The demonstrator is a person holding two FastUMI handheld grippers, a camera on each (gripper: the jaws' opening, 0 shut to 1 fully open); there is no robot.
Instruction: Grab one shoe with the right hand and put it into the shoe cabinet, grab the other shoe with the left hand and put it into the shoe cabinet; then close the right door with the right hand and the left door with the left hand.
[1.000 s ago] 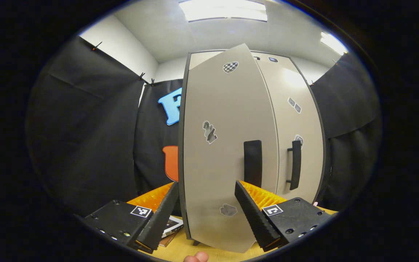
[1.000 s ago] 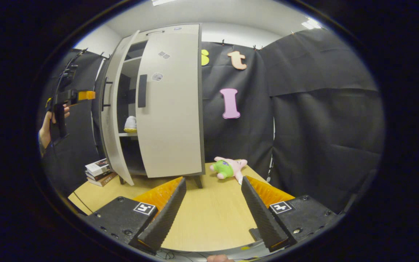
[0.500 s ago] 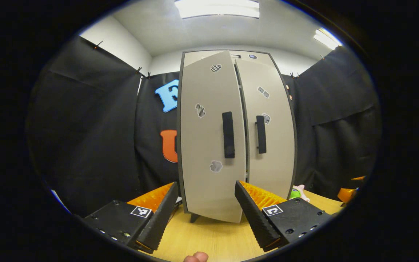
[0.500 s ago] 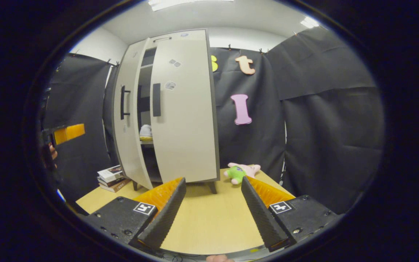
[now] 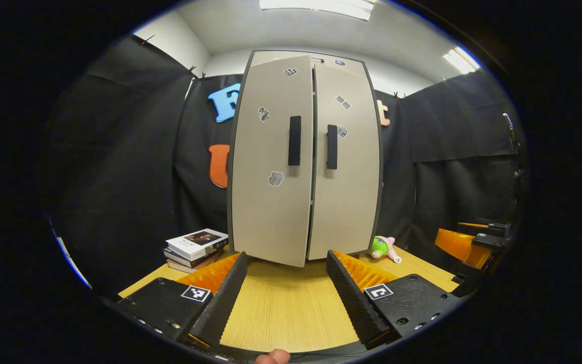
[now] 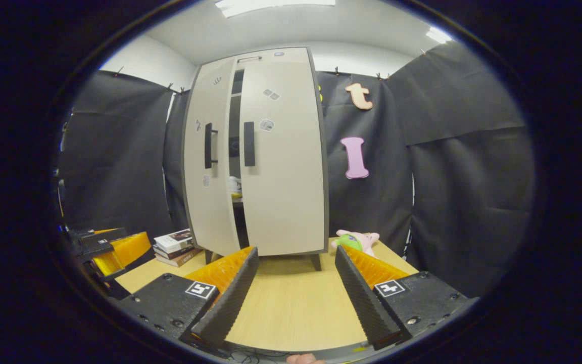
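Wood-grain table (image 5: 286,313), flat-doored shoe cabinet (image 5: 305,167)

Right gripper (image 6: 291,293) low over the tabletop (image 6: 296,303), fingers (image 6: 230,298) spread wide apart, nothing between them. Ahead, standing on the tabletop, the shoe cabinet (image 6: 258,151): right door (image 6: 283,162) flat shut, left door (image 6: 210,162) ajar, a dark gap between the two. Through the gap, a pale shoe (image 6: 234,186) on a shelf (only a sliver visible). Stack of books (image 6: 174,246) just left of the cabinet's foot. Plush toy (image 6: 356,241) lying near the cabinet's right corner. At the far left edge, the left gripper (image 6: 111,247), low beside the tabletop, well apart from the cabinet.
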